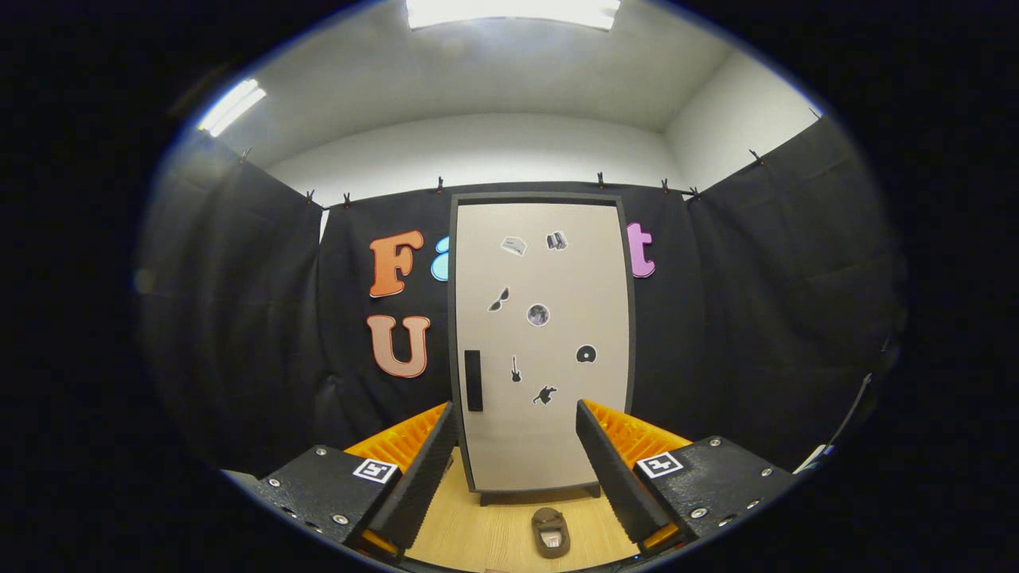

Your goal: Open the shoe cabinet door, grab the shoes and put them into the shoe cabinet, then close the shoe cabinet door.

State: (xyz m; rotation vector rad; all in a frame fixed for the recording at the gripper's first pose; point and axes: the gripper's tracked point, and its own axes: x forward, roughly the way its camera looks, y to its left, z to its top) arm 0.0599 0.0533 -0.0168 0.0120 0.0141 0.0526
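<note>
Gripper (pixel 516 434) spread wide, empty; shoe (pixel 550 532) on floor between fingers; cabinet (pixel 541 342) beyond, door shut.

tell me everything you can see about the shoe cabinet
The shoe cabinet is a tall, narrow unit standing upright on the wood-look floor against the black cloth wall, beyond the open gripper fingers. Its pale, smooth door is shut, set in a dark frame, with a dark vertical handle at its left edge and several small stickers scattered over it. Short dark feet show underneath. Nothing touches it; a brown shoe lies on the floor just before it.
</note>
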